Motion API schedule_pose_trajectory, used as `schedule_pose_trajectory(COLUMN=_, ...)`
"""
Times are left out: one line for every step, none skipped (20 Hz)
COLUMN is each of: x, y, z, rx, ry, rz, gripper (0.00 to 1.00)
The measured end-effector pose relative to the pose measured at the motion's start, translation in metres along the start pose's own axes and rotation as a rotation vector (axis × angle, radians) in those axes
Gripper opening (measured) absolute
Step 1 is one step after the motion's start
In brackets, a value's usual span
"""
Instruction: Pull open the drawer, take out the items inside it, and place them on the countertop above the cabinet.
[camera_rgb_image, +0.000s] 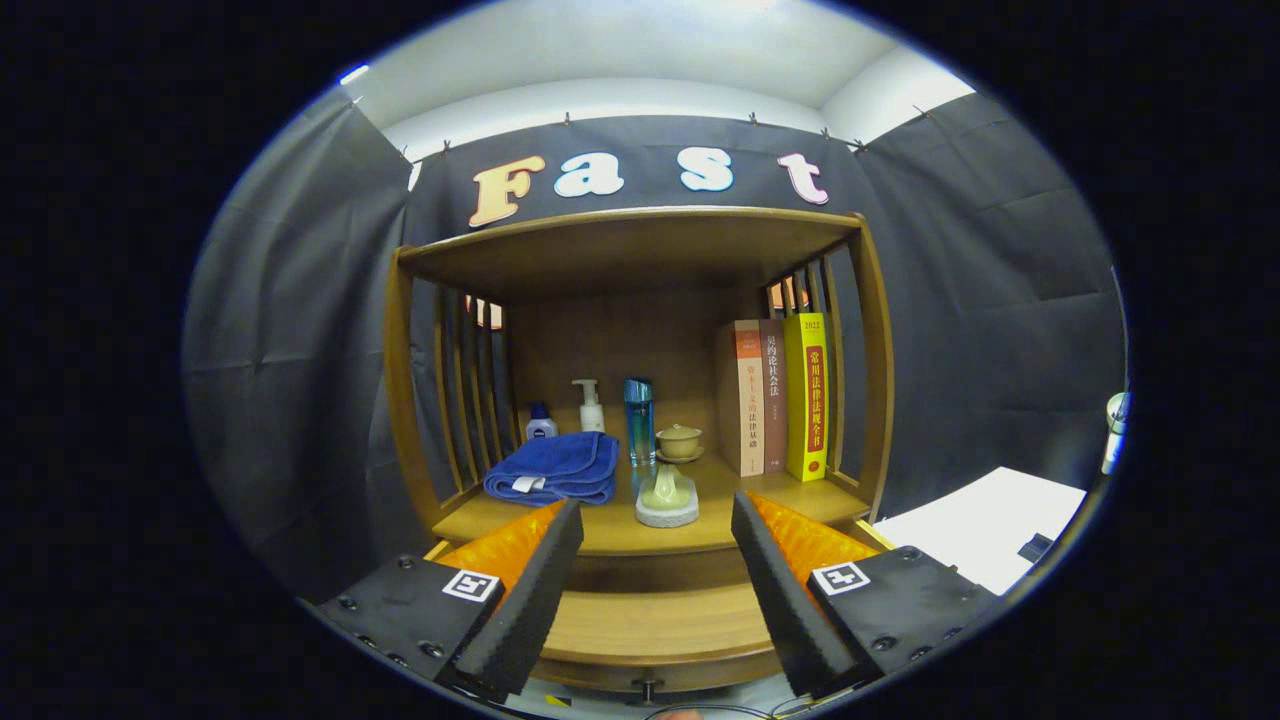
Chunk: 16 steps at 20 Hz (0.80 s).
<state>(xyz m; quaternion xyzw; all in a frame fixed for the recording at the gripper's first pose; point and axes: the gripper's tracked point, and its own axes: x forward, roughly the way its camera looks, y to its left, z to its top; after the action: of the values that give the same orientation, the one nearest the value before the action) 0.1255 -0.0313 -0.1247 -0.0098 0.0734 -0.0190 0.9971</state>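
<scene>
The drawer (655, 630) is pulled out of the wooden cabinet (640, 260) and sits low between the jaws, its inside showing bare wood with a small knob at its front edge. The gripper (657, 522) hangs with its jaws wide apart, holding nothing. Just beyond them on the worktop (720, 490) stands a pale dish (667, 497). Farther back are a folded blue towel (553, 468), a pump bottle (590, 405), a blue bottle (639, 420), a lidded cup (679, 441) and upright books (775, 395).
</scene>
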Motion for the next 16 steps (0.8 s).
schedule_pose_trajectory(x=-0.006, y=0.001, z=-0.005, rx=-0.001, ry=-0.004, rz=-0.002, gripper=0.98)
schedule_pose_trajectory(x=-0.012, y=0.004, z=-0.009, rx=0.003, ry=-0.009, rz=0.000, gripper=0.98)
schedule_pose_trajectory(x=-0.018, y=0.007, z=-0.011, rx=0.002, ry=-0.018, rz=0.009, gripper=0.98)
schedule_pose_trajectory(x=-0.022, y=0.012, z=-0.014, rx=-0.005, ry=-0.023, rz=0.016, gripper=0.98)
schedule_pose_trajectory(x=-0.027, y=0.015, z=-0.016, rx=-0.012, ry=-0.029, rz=0.021, gripper=0.98)
schedule_pose_trajectory(x=-0.033, y=0.019, z=-0.019, rx=-0.015, ry=-0.031, rz=0.028, gripper=0.98)
schedule_pose_trajectory(x=-0.038, y=0.023, z=-0.022, rx=-0.012, ry=-0.034, rz=0.036, gripper=0.98)
schedule_pose_trajectory(x=-0.042, y=0.028, z=-0.025, rx=-0.009, ry=-0.036, rz=0.044, gripper=0.98)
schedule_pose_trajectory(x=-0.045, y=0.030, z=-0.030, rx=-0.011, ry=-0.036, rz=0.047, gripper=0.98)
schedule_pose_trajectory(x=-0.047, y=0.033, z=-0.029, rx=-0.015, ry=-0.032, rz=0.048, gripper=0.98)
schedule_pose_trajectory(x=-0.053, y=0.035, z=-0.033, rx=-0.018, ry=-0.032, rz=0.046, gripper=0.98)
schedule_pose_trajectory(x=-0.058, y=0.037, z=-0.037, rx=-0.022, ry=-0.037, rz=0.046, gripper=0.98)
schedule_pose_trajectory(x=-0.064, y=0.039, z=-0.041, rx=-0.034, ry=-0.044, rz=0.046, gripper=0.98)
schedule_pose_trajectory(x=-0.070, y=0.042, z=-0.047, rx=-0.047, ry=-0.047, rz=0.049, gripper=0.98)
schedule_pose_trajectory(x=-0.078, y=0.046, z=-0.053, rx=-0.057, ry=-0.050, rz=0.057, gripper=0.98)
schedule_pose_trajectory(x=-0.084, y=0.049, z=-0.060, rx=-0.060, ry=-0.048, rz=0.062, gripper=0.98)
